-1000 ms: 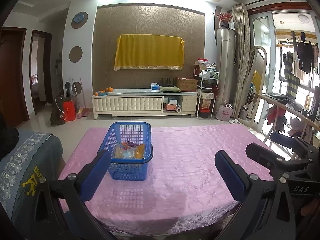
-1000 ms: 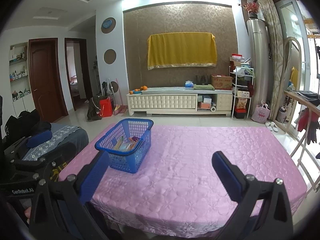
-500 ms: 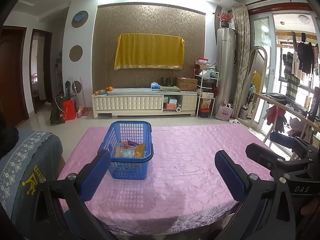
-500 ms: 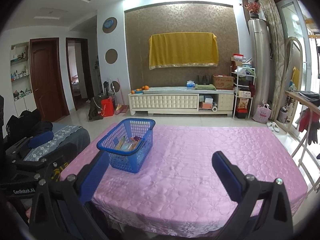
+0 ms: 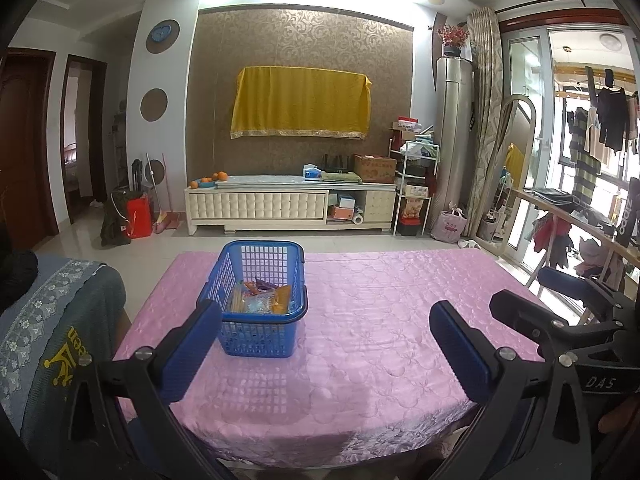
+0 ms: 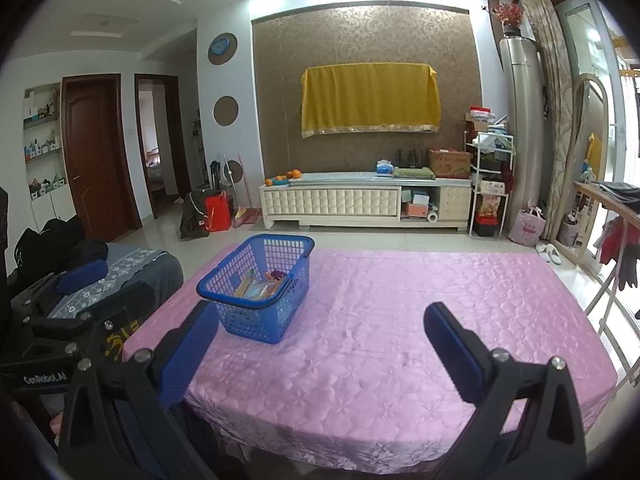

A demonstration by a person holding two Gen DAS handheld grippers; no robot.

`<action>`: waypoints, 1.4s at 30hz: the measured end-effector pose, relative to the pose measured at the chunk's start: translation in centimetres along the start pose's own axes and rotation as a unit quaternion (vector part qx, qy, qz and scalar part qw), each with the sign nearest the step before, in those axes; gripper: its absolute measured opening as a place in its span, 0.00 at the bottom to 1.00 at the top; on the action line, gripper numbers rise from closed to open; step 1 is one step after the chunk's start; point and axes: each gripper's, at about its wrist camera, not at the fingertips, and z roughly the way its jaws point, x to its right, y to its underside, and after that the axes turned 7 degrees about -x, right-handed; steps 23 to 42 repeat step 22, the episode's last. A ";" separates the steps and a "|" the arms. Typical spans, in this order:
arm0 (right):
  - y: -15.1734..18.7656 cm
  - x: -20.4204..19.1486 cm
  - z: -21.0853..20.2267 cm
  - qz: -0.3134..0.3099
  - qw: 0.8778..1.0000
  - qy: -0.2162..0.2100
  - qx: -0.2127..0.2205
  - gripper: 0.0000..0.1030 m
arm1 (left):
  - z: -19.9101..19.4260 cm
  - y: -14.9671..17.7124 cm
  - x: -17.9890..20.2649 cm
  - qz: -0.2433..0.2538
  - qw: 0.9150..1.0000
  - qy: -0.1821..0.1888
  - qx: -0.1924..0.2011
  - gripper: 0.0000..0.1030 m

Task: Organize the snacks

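My left tongs (image 5: 326, 344) and right tongs (image 6: 320, 340) hung spread wide and empty above the table's (image 5: 380, 360) near edge. The blue basket (image 5: 262, 300) of snacks (image 5: 260, 300) stood ahead, just beyond each left finger.

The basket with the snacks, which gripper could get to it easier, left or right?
Probably the left gripper. In its view the basket sits just beyond its left finger. From the right gripper, the basket lies further left, more across the table. Both are open and empty.

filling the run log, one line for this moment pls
left claw open | right claw open | snacks in basket | table
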 end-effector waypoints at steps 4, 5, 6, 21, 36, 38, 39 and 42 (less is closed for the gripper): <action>0.0 -0.1 -0.1 0.001 1.000 -0.001 -0.001 1.00 | 0.0 0.0 0.0 0.000 1.000 0.000 -0.001 1.00; 0.0 -0.1 0.0 0.001 1.000 -0.001 0.000 1.00 | 0.0 0.1 0.0 0.000 1.000 0.001 -0.002 1.00; 0.0 -0.1 -0.1 0.000 1.000 0.000 0.000 1.00 | 0.0 0.1 -0.1 0.000 1.000 0.001 -0.002 1.00; 0.1 -0.2 -0.1 0.004 1.000 0.000 0.000 1.00 | -0.4 0.1 0.0 0.000 1.000 0.003 0.000 1.00; 0.1 -0.2 -0.1 0.004 1.000 0.001 0.000 1.00 | -0.4 0.0 0.0 0.000 1.000 0.003 0.000 1.00; 0.1 -0.2 -0.1 0.004 1.000 0.001 0.000 1.00 | -0.4 0.0 0.0 0.000 1.000 0.003 0.000 1.00; 0.1 -0.2 -0.1 0.004 1.000 0.001 0.000 1.00 | -0.4 0.0 0.0 0.000 1.000 0.003 0.000 1.00; 0.1 -0.2 -0.1 0.004 1.000 0.001 0.000 1.00 | -0.4 0.0 0.0 0.000 1.000 0.003 0.000 1.00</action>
